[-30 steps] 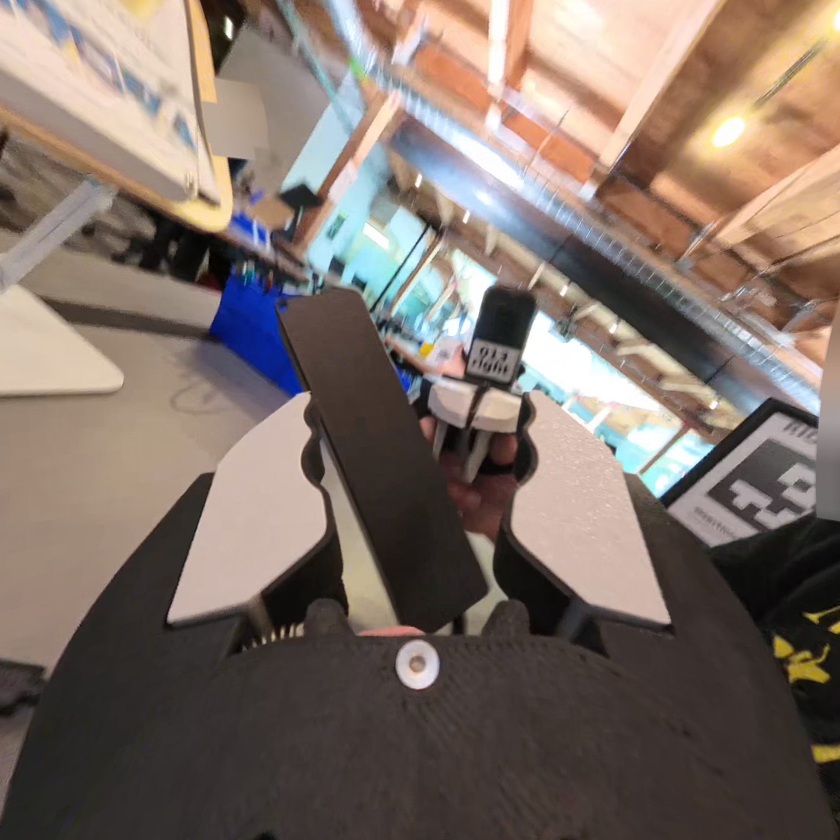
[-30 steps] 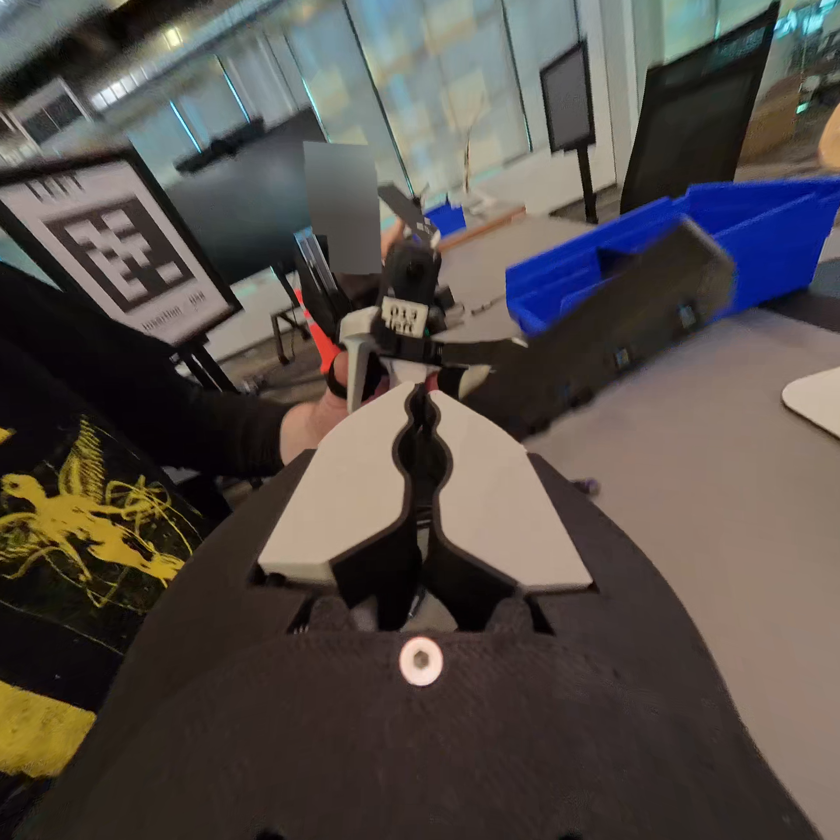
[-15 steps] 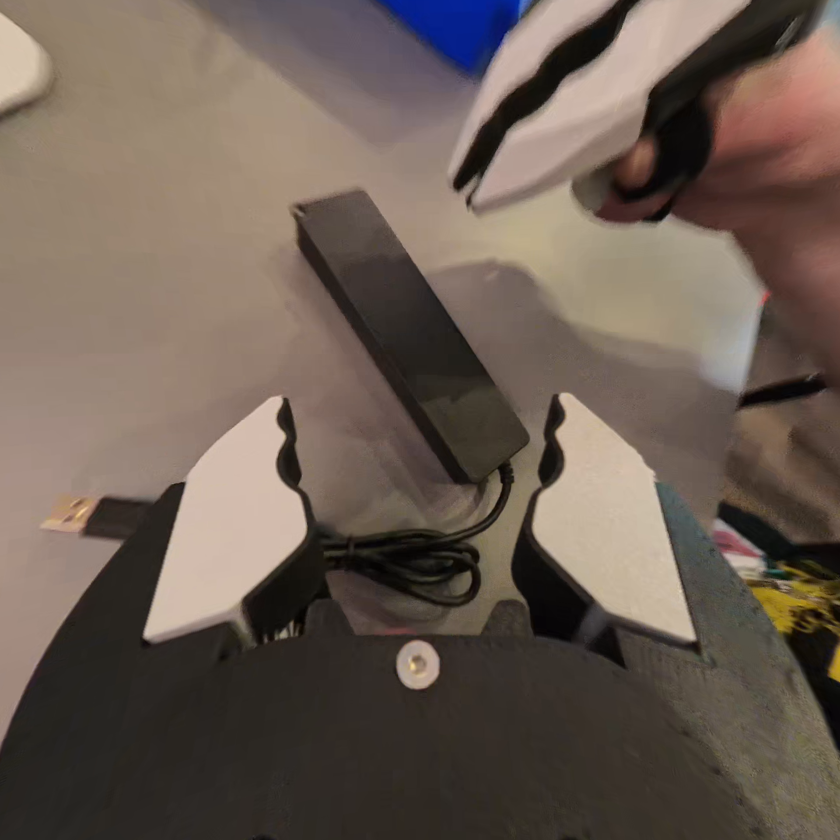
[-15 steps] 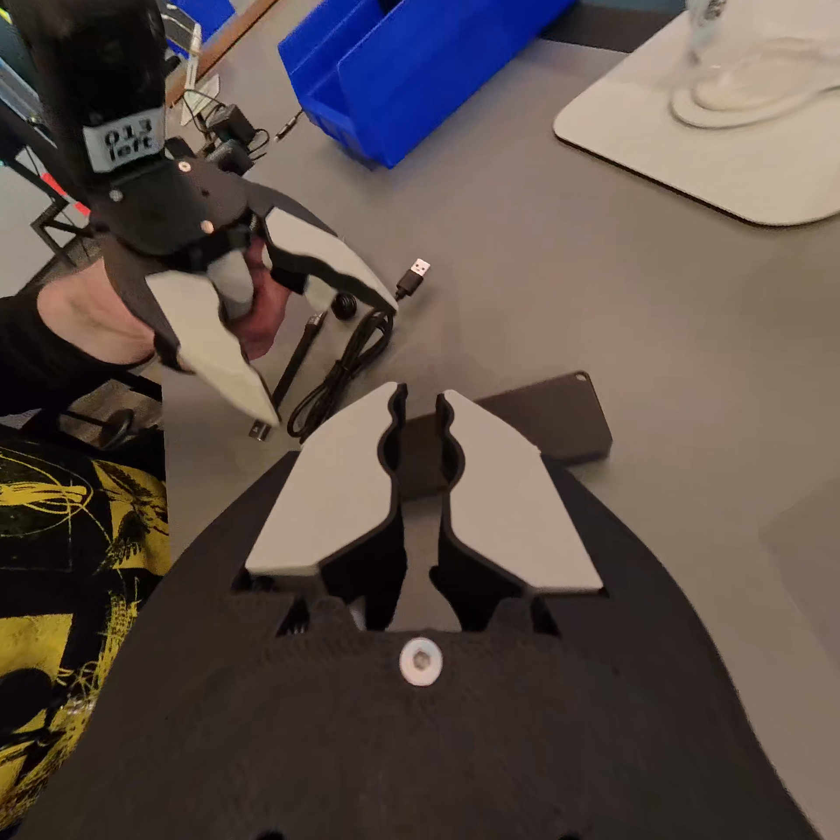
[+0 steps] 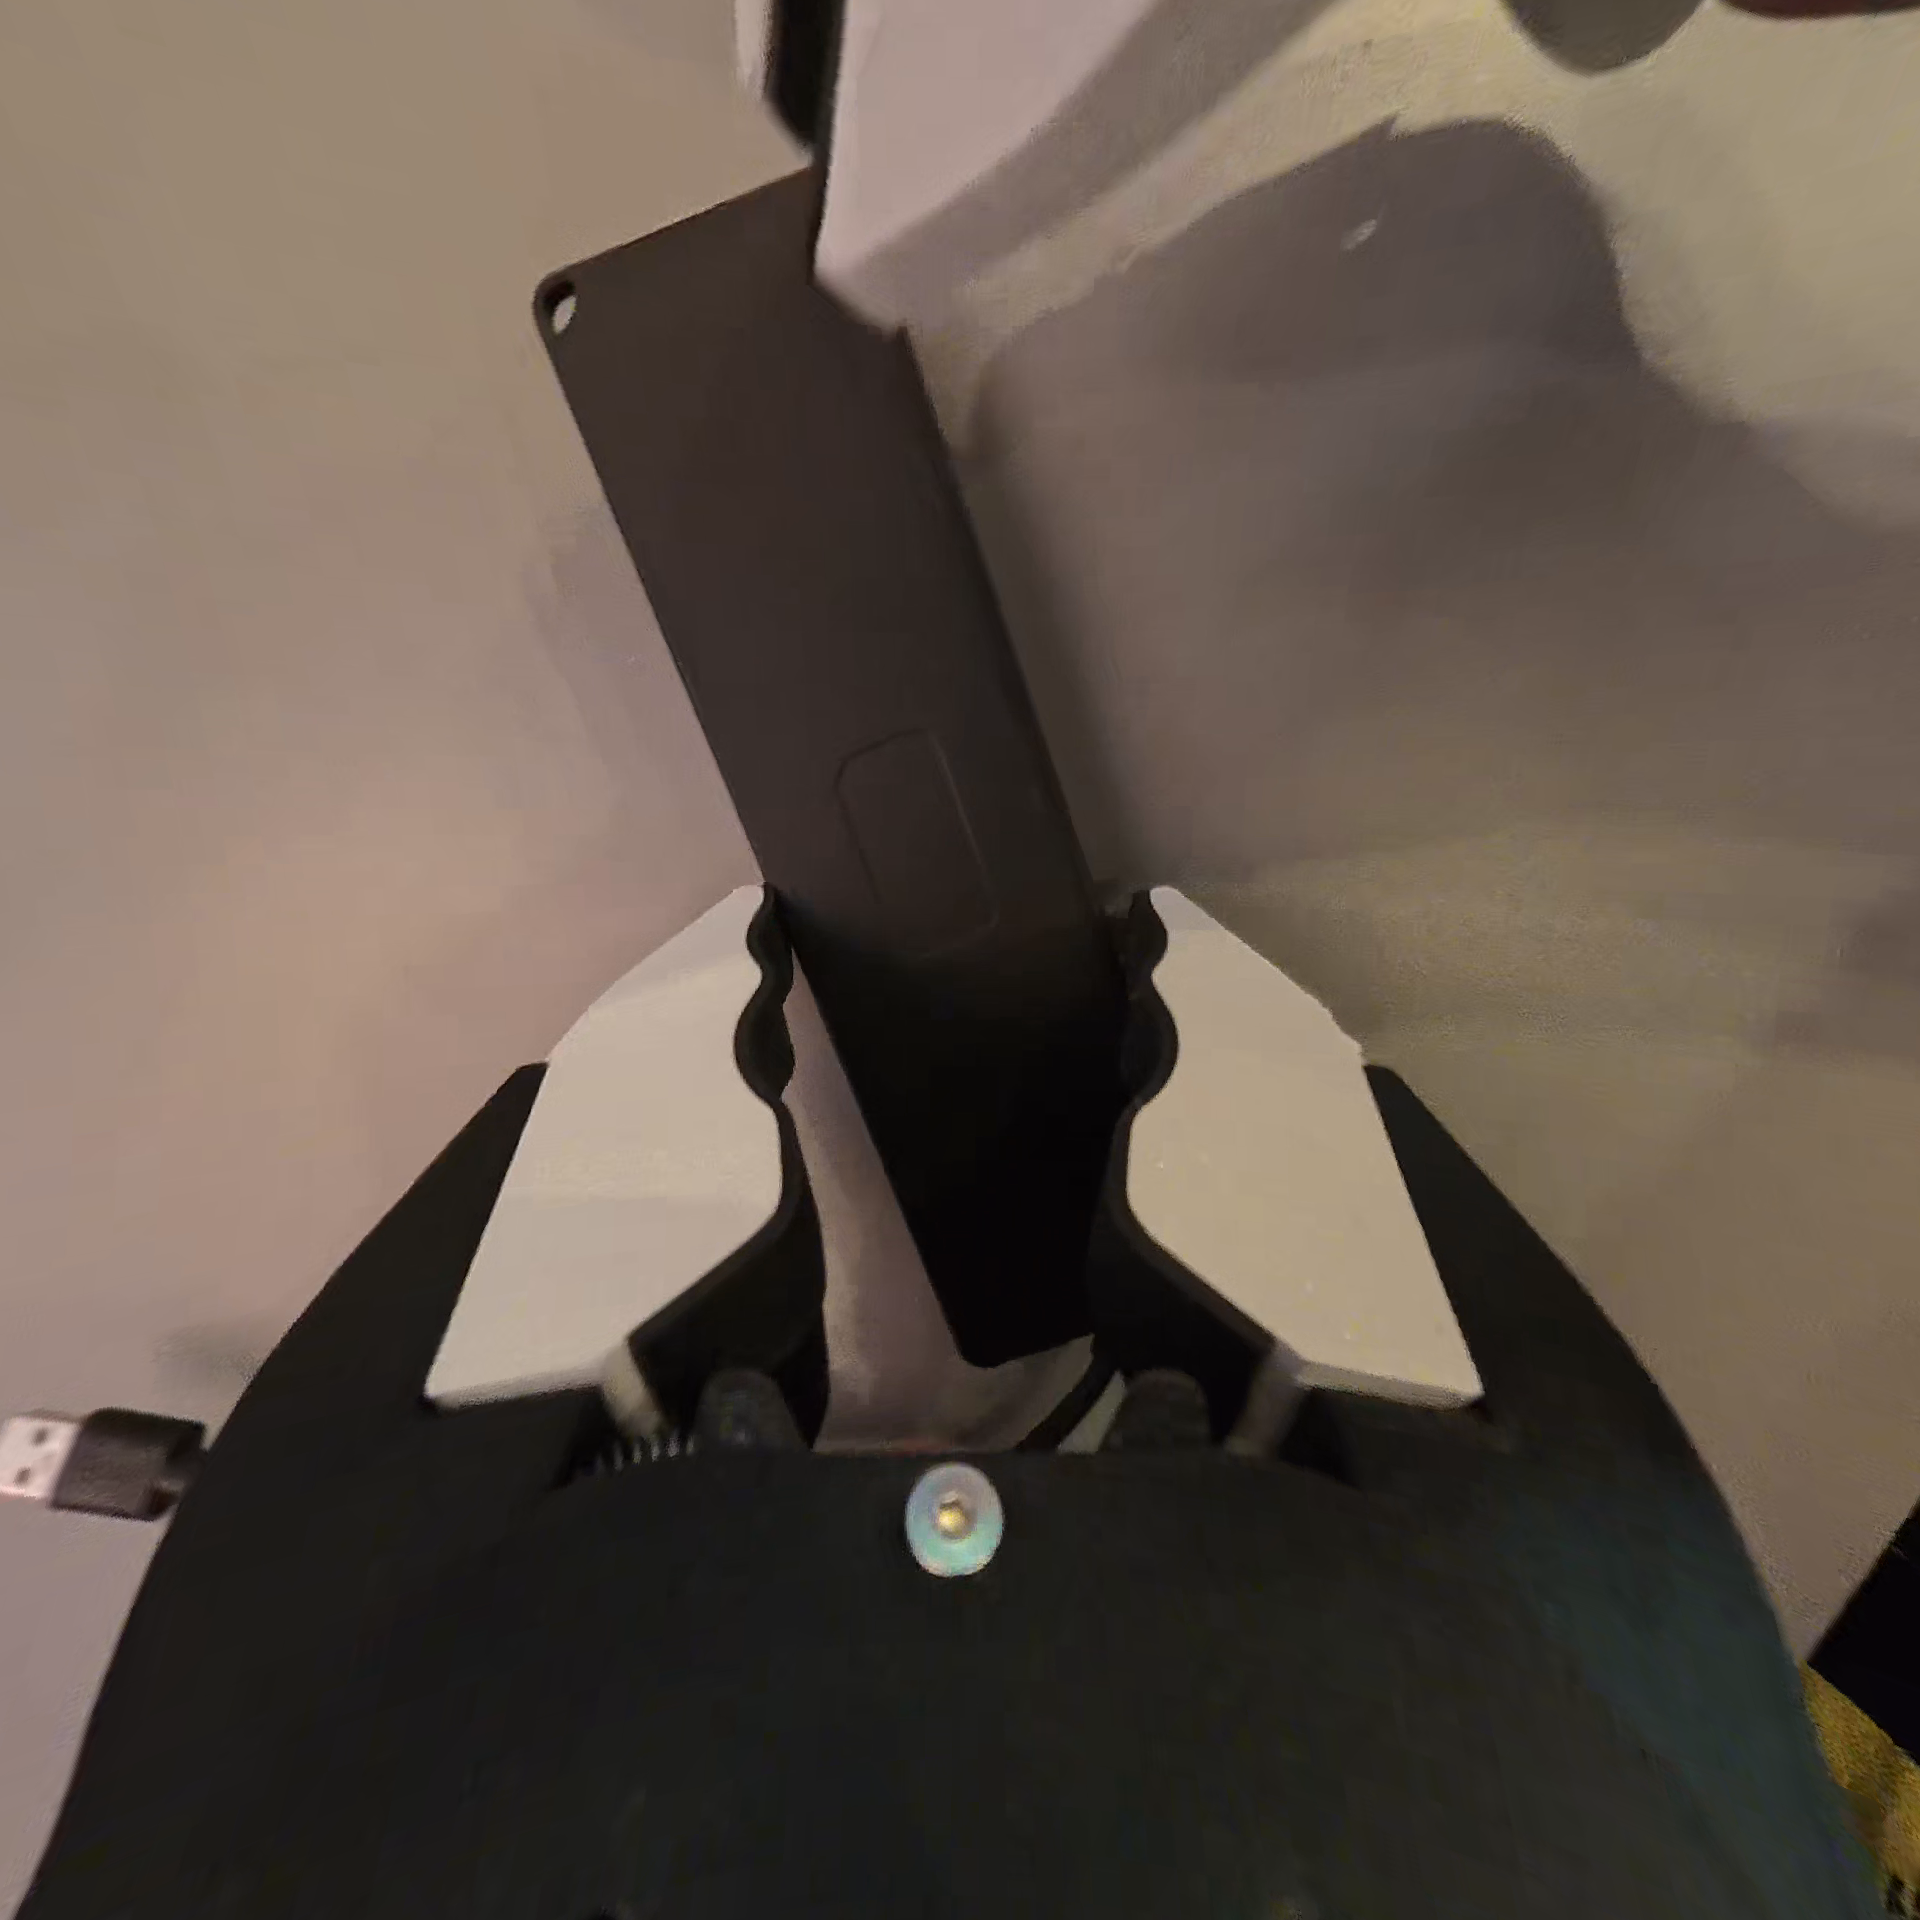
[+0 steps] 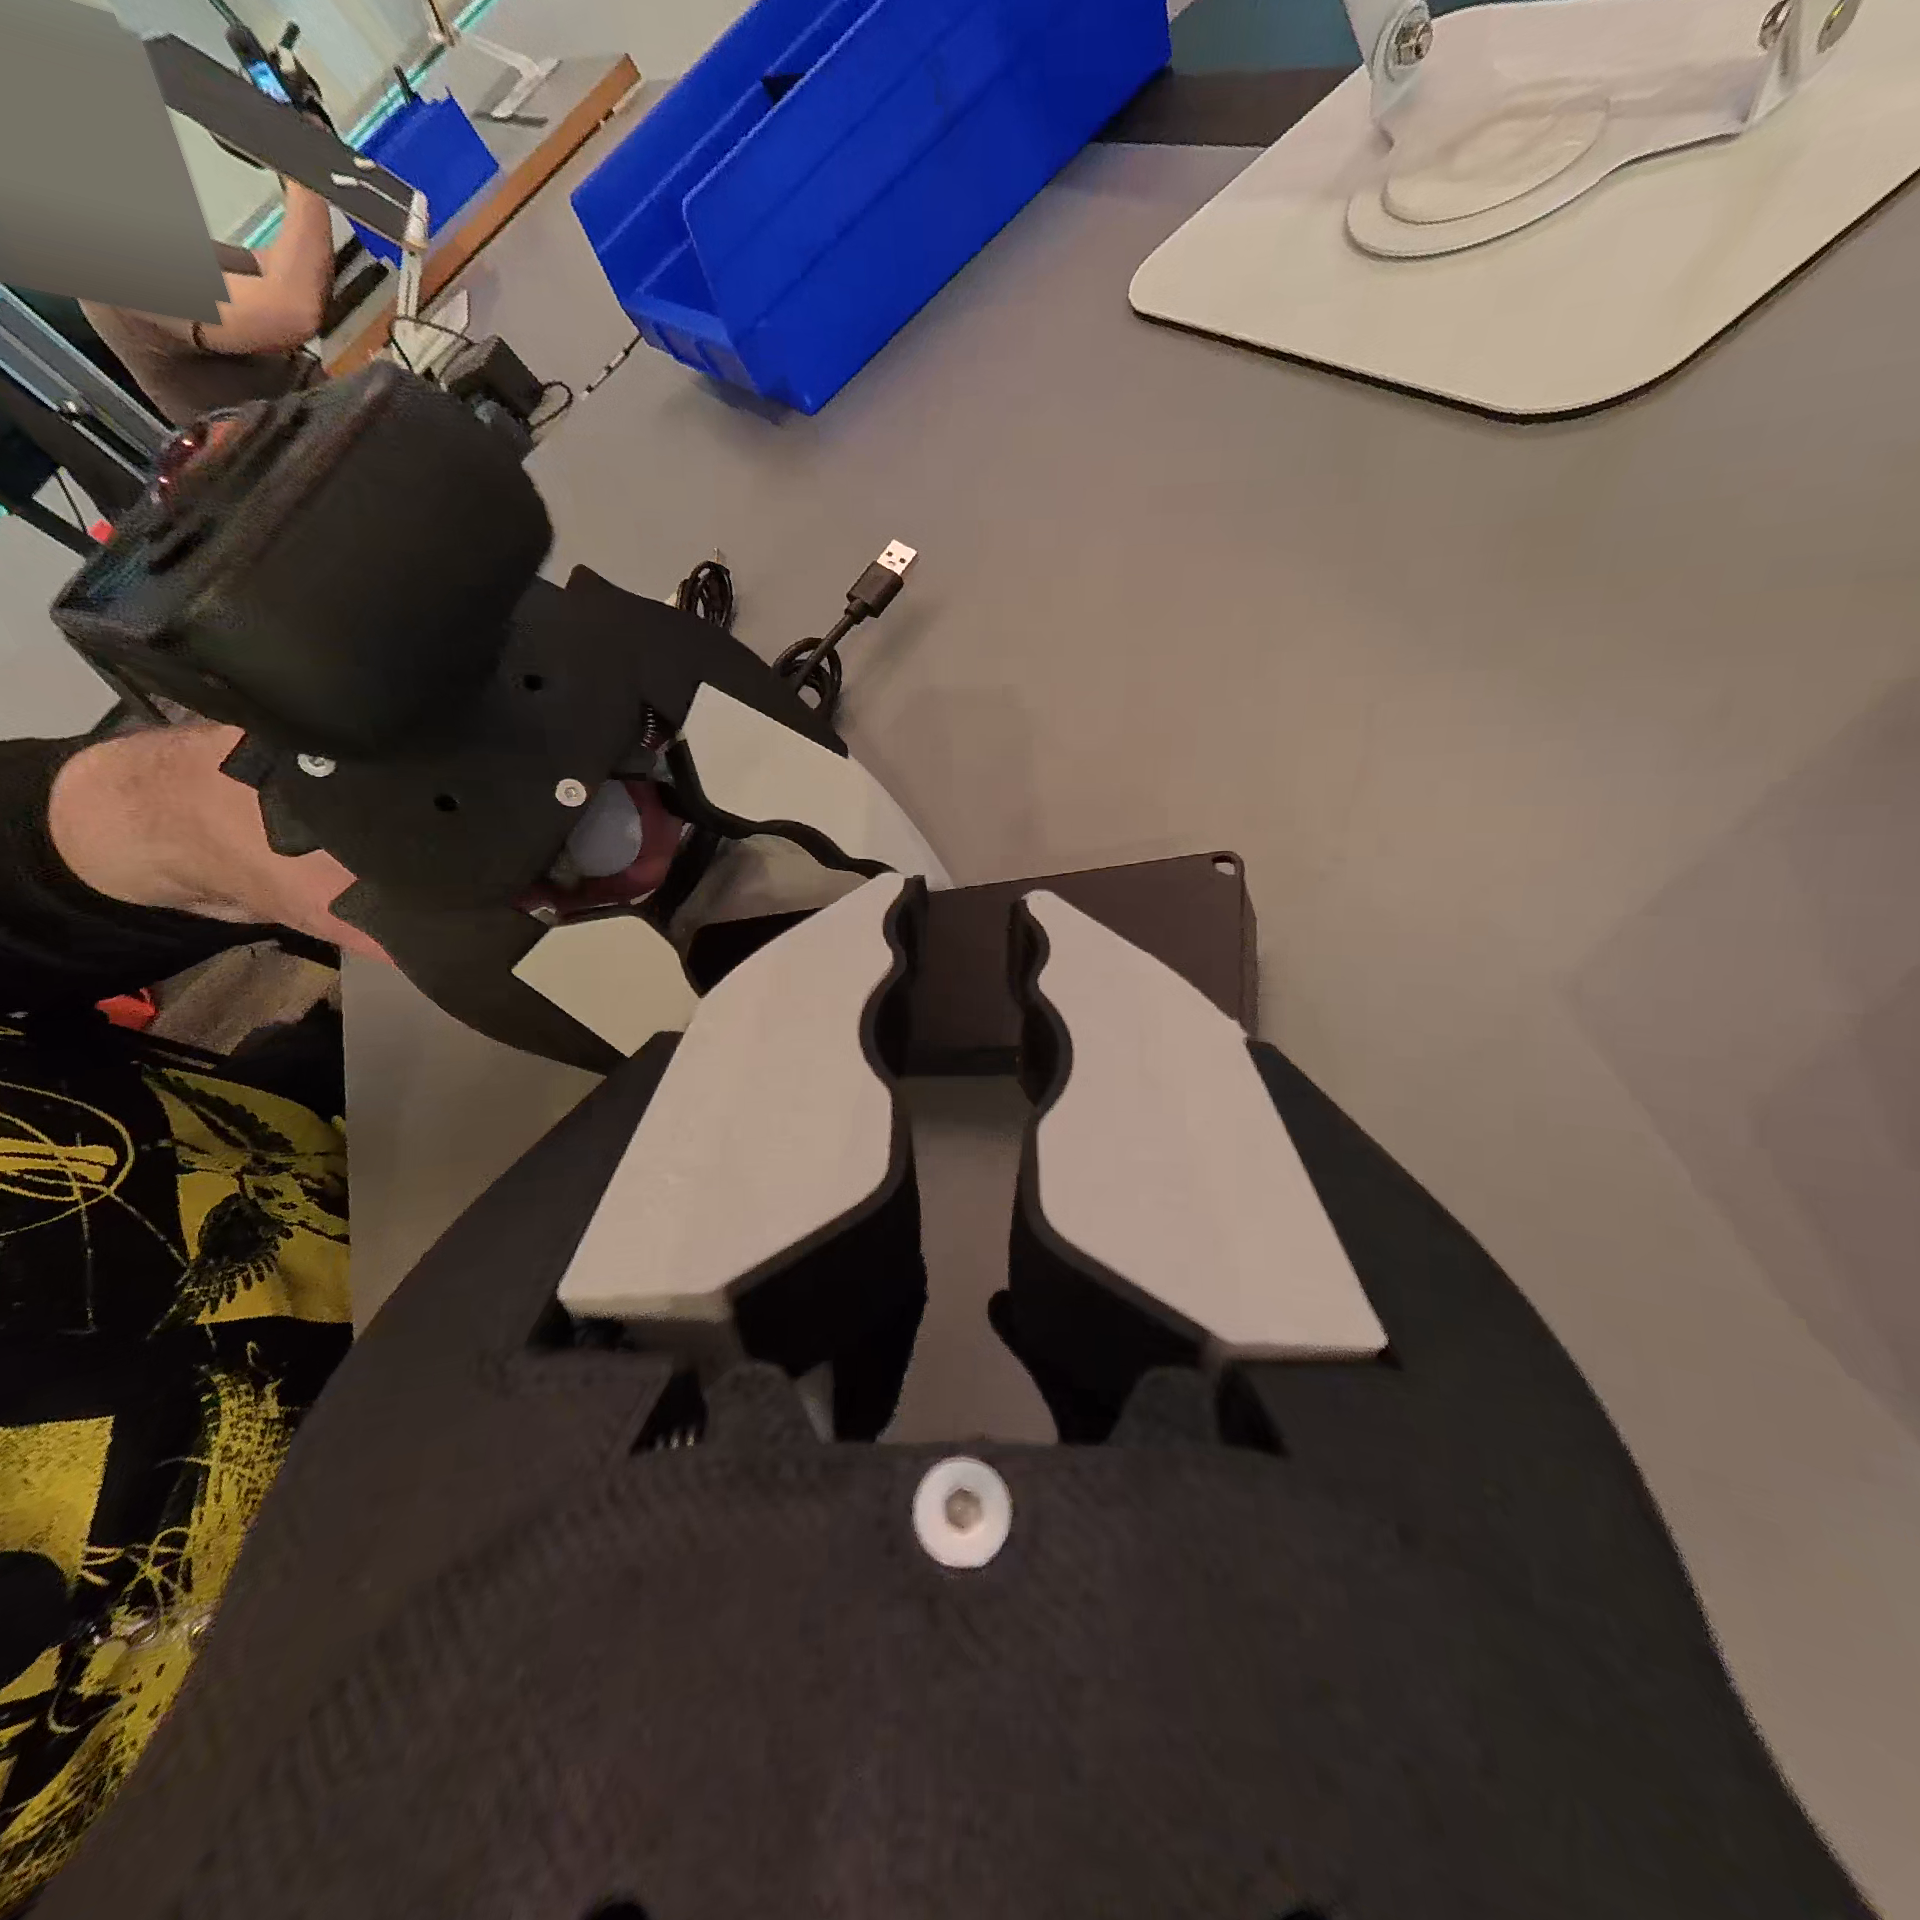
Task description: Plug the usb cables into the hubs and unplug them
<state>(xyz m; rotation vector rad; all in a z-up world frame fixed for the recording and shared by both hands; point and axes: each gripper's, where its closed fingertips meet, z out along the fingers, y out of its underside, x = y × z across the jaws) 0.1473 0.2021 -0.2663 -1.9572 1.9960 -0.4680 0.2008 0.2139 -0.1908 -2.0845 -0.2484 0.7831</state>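
Lying flat, unlabelled black hub (image 5: 821, 644) between left hand-held gripper (image 5: 951, 914) fingers.

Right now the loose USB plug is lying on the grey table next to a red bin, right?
Almost. The bin is blue, not red, as the right wrist view shows. The USB plug does lie loose on the grey table near it.

Grey table (image 6: 1455, 675), blue bin (image 6: 831, 208) behind

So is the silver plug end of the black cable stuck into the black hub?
No, the plug lies bare on the grey table, apart from the hub.
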